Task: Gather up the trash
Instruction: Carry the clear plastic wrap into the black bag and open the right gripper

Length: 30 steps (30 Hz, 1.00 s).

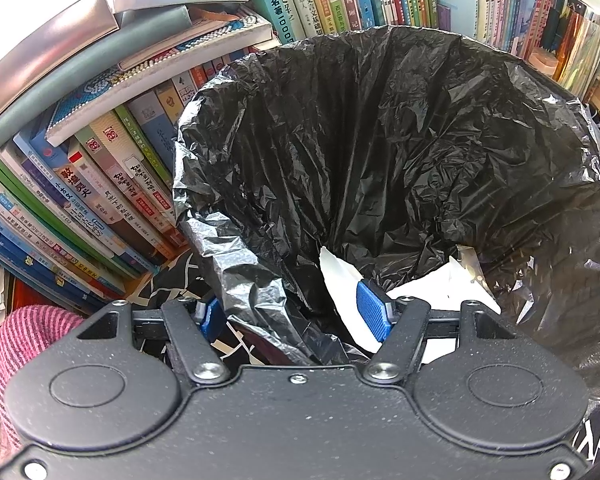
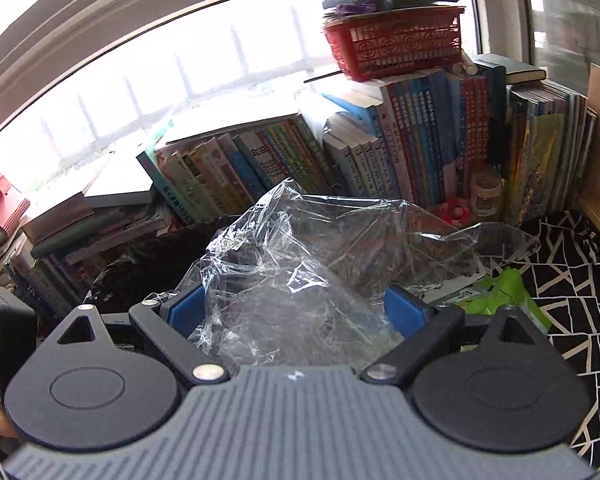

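Observation:
A black trash bag (image 1: 380,152) gapes open in the left wrist view, with white paper (image 1: 432,290) lying at its bottom. My left gripper (image 1: 292,314) straddles the bag's near rim, one blue pad (image 1: 374,312) inside and the other outside, and is shut on the bunched plastic. In the right wrist view a large crumpled sheet of clear plastic wrap (image 2: 300,264) fills the space between the blue pads. My right gripper (image 2: 294,310) is shut on it and holds it up, with the dark bag (image 2: 140,264) to its lower left. A green packet (image 2: 500,296) lies just right of the wrap.
Rows of books (image 1: 100,184) crowd close behind and left of the bag. More books (image 2: 400,140) stand under the window, topped by a red basket (image 2: 396,48). A black-and-white patterned cloth (image 2: 572,272) covers the surface at right. A pink striped sleeve (image 1: 24,336) shows at lower left.

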Tool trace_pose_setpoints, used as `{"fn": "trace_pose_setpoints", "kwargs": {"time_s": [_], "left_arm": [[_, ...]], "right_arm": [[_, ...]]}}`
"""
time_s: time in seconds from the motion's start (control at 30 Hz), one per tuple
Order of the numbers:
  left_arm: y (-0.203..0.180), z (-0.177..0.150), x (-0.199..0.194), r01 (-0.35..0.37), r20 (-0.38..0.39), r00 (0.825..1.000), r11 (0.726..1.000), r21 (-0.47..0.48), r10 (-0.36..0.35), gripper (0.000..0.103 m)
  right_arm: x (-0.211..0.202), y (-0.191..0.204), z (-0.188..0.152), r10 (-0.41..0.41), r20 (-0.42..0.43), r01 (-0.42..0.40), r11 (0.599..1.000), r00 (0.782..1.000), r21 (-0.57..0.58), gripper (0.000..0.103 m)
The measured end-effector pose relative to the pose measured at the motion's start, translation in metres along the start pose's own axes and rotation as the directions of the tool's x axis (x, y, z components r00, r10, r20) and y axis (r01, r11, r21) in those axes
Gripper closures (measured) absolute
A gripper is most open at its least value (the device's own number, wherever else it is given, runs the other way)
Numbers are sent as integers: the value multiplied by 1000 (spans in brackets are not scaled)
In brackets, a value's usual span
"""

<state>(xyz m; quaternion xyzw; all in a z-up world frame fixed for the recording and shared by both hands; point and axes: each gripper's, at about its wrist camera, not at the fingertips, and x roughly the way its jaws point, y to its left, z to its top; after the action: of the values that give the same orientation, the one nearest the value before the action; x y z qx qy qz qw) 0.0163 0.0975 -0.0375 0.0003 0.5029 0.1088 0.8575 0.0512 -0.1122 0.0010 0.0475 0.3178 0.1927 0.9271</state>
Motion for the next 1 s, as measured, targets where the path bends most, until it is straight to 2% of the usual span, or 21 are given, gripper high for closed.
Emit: {"fn": "trace_pose_setpoints", "kwargs": {"time_s": [0.3,0.67,0.87,1.0], "left_arm": [[0,-1,0,4,0,1000,1000,-2,-4,38],[0,-1,-1,5,1,1000,1000,-2,-5,38],[1,0,-1,5,2,1000,1000,-2,-5,38],[1,-1,-1,6,1,1000,1000,-2,-6,38]], "right_arm": [[26,22,-11,46,-54,-49,997,997,-57,3],[34,19,-17,32,-57,-35,998,998,-43,0],[31,15,-16,22,-40,-23,999,999,-41,0],[17,6,-10,-3,19,4,1000,1000,-31,0]]}}
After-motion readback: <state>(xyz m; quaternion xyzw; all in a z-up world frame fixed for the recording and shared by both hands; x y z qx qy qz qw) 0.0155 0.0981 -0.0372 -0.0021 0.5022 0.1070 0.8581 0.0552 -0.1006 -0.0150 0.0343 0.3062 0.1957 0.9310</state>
